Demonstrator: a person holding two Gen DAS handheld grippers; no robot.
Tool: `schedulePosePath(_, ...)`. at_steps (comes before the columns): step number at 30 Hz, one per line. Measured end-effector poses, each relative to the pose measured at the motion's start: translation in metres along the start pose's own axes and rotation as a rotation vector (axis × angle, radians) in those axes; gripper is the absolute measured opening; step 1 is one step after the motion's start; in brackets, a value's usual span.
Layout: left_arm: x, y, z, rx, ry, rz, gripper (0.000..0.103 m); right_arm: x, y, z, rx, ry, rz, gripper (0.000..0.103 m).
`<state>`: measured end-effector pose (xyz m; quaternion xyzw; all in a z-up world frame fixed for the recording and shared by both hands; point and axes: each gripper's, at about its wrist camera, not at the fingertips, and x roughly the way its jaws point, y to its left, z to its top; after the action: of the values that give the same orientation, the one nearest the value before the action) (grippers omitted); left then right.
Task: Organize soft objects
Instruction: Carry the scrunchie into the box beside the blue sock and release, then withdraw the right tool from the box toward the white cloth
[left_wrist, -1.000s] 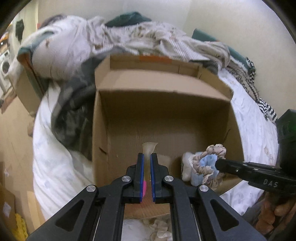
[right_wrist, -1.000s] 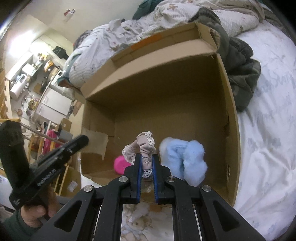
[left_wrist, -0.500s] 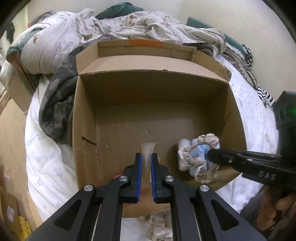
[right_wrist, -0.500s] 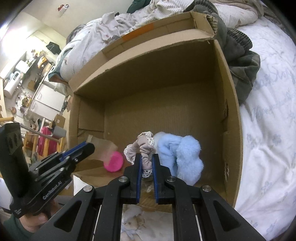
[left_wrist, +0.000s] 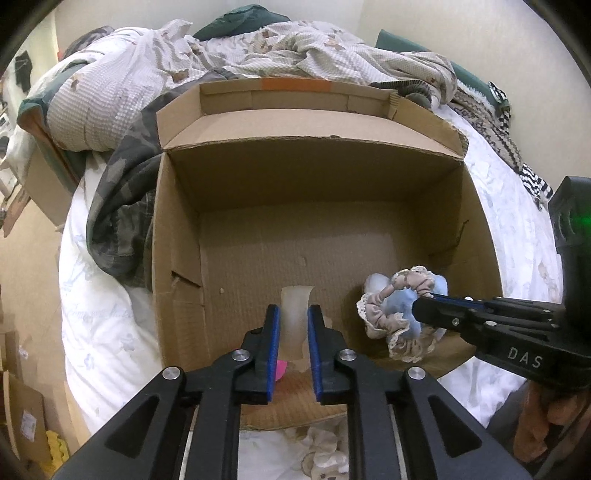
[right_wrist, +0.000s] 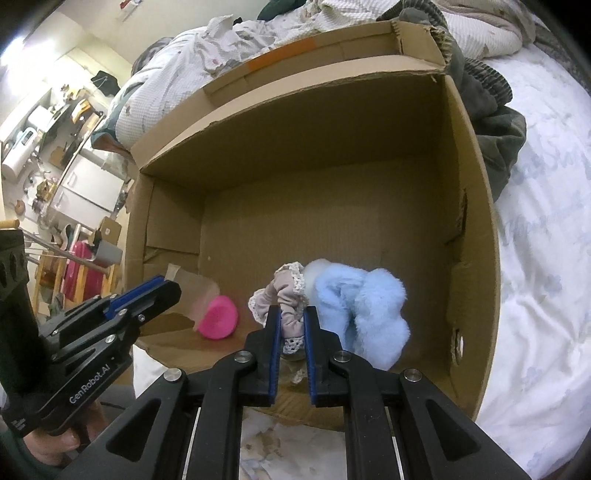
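An open cardboard box lies on the bed. My left gripper has its jaws slightly apart and empty over the box's near edge; a pink soft piece lies in the box below it. My right gripper is shut on a beige lace-trimmed scrunchie inside the box. A fluffy light blue item sits against the scrunchie; I cannot tell if it is gripped too.
A rumpled quilt and dark clothes lie behind and beside the box. A white sheet covers the bed. A small cream fabric item lies before the box. Cardboard pieces stand on the floor at left.
My left gripper has let go of the pink piece, which now lies in the box, and its jaws have parted a little. My right gripper still holds the scrunchie, further into the box.
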<state>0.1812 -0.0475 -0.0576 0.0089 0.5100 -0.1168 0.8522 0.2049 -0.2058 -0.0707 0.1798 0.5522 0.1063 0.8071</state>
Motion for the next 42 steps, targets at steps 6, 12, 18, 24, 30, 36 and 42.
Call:
schedulePosePath(6,-0.005,-0.001,0.001,0.007,-0.015,0.029,0.041,-0.003,-0.004,0.0,0.009,-0.017,-0.008,0.013)
schedulePosePath(12,-0.012,0.002,0.003,-0.006,-0.058,0.085,0.066,-0.007,-0.005,0.001,0.015,-0.033,-0.007,0.015)
schedulePosePath(18,-0.012,0.007,0.004,-0.032,-0.052,0.117,0.066,-0.016,-0.007,0.004,0.03,-0.087,-0.001,0.08)
schedulePosePath(24,-0.016,0.008,0.006,-0.041,-0.067,0.132,0.066,-0.023,-0.006,0.007,0.034,-0.13,-0.008,0.095)
schedulePosePath(30,-0.022,0.005,0.006,-0.037,-0.094,0.157,0.066,-0.031,-0.003,0.009,0.018,-0.173,-0.021,0.103)
schedulePosePath(36,-0.028,0.006,0.006,-0.049,-0.115,0.156,0.066,-0.037,-0.003,0.005,0.046,-0.197,-0.011,0.103)
schedulePosePath(42,-0.033,0.012,0.0,-0.076,-0.112,0.174,0.066,-0.04,0.005,0.001,0.023,-0.205,-0.029,0.103)
